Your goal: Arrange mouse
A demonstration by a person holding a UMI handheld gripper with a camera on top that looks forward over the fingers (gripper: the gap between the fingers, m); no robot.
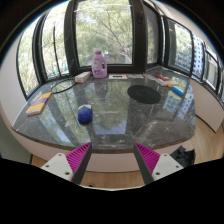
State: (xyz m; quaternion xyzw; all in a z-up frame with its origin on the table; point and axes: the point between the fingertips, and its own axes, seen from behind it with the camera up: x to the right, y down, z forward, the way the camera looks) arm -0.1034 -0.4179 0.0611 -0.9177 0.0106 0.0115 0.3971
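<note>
A blue mouse [85,114] sits on the glass table [115,125], left of centre, near the front edge. A round black mouse pad [144,93] lies further back on the right. My gripper [113,160] is open and empty, well short of the table, with its pink pads [79,158] wide apart. The mouse lies ahead of the left finger, beyond the table's front edge.
A purple bottle [99,64] stands at the back of the table by the windows. A yellow object [38,105] lies at the left edge, blue and other small items [176,90] at the right. A dark object [184,155] sits on the wooden floor on the right.
</note>
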